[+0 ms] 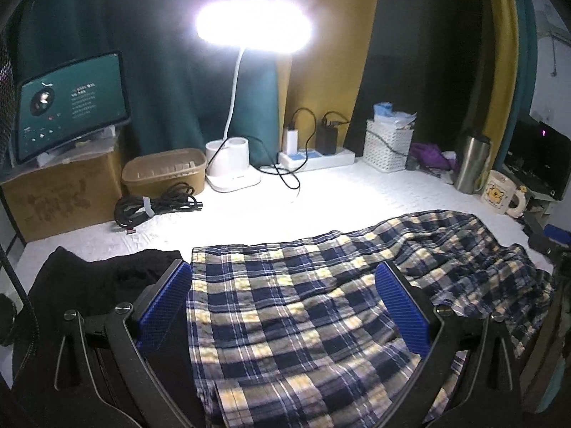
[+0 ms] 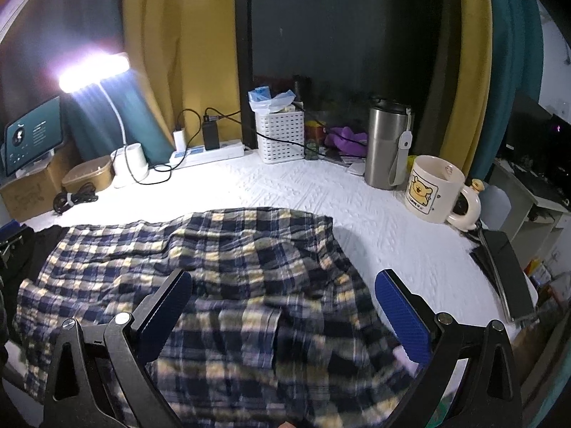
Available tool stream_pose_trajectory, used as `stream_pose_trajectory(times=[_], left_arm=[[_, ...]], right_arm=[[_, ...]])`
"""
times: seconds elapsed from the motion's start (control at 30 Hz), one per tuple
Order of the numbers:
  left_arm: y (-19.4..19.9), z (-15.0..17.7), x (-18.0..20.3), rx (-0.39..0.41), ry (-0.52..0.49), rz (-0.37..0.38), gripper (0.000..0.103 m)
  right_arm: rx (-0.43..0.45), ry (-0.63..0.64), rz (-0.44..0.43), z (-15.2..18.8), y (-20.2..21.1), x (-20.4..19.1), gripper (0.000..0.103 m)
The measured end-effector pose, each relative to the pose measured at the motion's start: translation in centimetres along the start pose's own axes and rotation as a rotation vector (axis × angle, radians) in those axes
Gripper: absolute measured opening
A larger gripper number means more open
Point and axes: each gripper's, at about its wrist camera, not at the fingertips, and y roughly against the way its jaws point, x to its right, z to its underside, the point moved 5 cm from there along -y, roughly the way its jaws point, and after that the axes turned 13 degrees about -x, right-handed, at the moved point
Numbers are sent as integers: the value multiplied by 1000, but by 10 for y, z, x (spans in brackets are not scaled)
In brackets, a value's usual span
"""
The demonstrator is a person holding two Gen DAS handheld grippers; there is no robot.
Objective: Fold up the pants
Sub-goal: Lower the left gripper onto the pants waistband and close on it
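Plaid pants (image 1: 285, 306) — rumpled, spread flat.

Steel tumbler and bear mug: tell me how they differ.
The steel tumbler is tall, plain metal, lidded, with a hanging strap. The bear mug is shorter, cream, open-topped, with a printed cartoon bear and a side handle. Both stand upright on the white cloth, side by side.

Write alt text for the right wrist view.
Blue and yellow plaid pants lie rumpled on a white tabletop, with the open right gripper poised over them. Behind stand a cartoon mug, a steel tumbler, a white basket and a lit desk lamp.
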Motion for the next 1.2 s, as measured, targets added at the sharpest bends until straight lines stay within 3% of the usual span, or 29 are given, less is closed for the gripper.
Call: stream_pose_trajectory(times=[0.4, 0.5, 0.67, 0.8, 0.87, 1.03, 1.1, 1.13, 1.2], left_arm=[[-71, -24, -28, -164, 14, 18, 101], [-86, -30, -32, -203, 19, 45, 101], [-113, -33, -43, -274, 19, 18, 101], [-131, -32, -50, -330, 30, 3, 92], [-138, -30, -52, -345, 32, 4, 91], [-150, -25, -52, -376, 32, -8, 85], [-149, -25, -51, -376, 21, -33, 79], [-148, -26, -51, -372, 16, -48, 71], [-145, -26, -46, -366, -2, -54, 54]], right_arm=[[-46, -11, 5, -45, -46, 21, 103], [-71, -23, -11, -55, -62, 28, 103], [-114, -15, -48, -75, -89, 40, 103], [-184, -24, -108, -84, -118, 51, 102], [-226, -17, -130, -84, -133, 52, 92], [-321, 14, -153, -80, -173, 49, 80], [-359, 39, -173, -74, -186, 43, 65], [-362, 51, -164, -72, -188, 42, 51], [-346, 76, -163, -73, -188, 40, 40]])
